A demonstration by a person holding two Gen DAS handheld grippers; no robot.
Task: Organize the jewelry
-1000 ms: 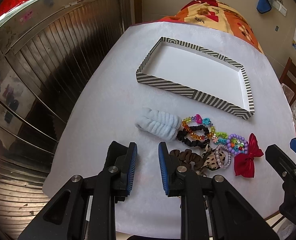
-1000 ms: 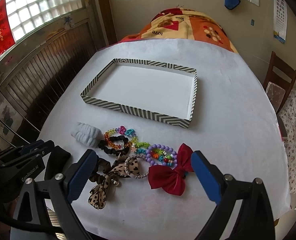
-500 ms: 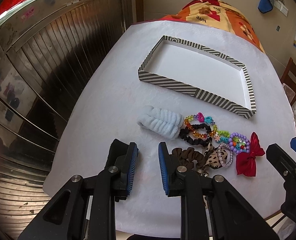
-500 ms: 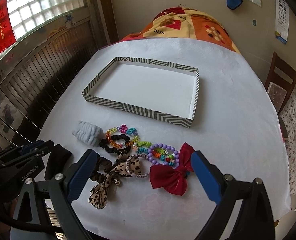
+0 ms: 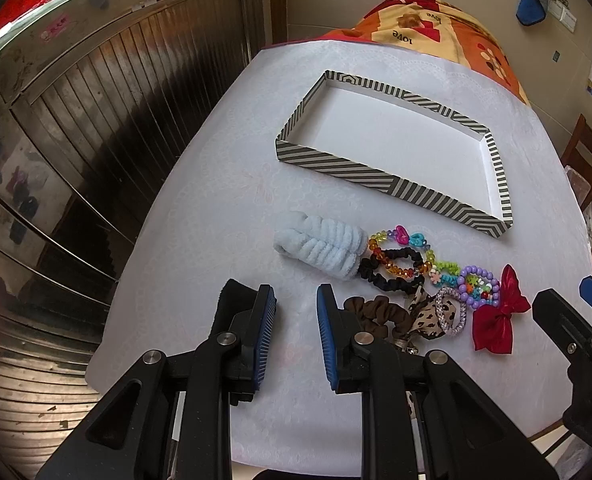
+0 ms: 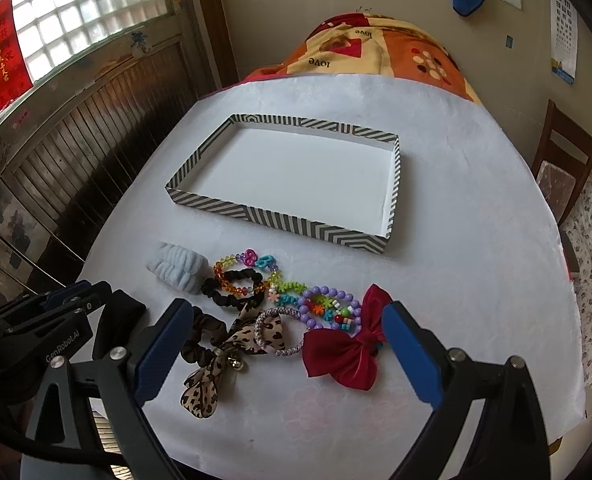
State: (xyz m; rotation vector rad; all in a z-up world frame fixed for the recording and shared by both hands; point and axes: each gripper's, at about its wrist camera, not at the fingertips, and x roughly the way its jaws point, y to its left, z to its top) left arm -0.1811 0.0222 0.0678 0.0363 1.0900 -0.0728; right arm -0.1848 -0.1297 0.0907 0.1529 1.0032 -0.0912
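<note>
A cluster of accessories lies on the white table near the front: a pale blue fluffy scrunchie (image 5: 322, 246) (image 6: 178, 266), a black scrunchie (image 6: 232, 290), bead bracelets (image 6: 328, 306), a leopard bow (image 6: 236, 344) and a red bow (image 6: 346, 350) (image 5: 498, 318). Behind them stands an empty striped tray (image 6: 280, 222) (image 5: 376, 176). My left gripper (image 5: 296, 320) is open with a narrow gap, just in front of the blue scrunchie. My right gripper (image 6: 286, 350) is wide open, its fingers either side of the bows.
A wooden panelled wall and window run along the left. An orange patterned blanket (image 6: 376, 52) lies past the table's far edge. A wooden chair (image 6: 564, 164) stands at the right. The left gripper's body (image 6: 36, 332) shows at the lower left of the right wrist view.
Both grippers have drawn slightly nearer to the accessories, which sit a little lower in both views. Neither jaw opening has changed and nothing has been touched.
</note>
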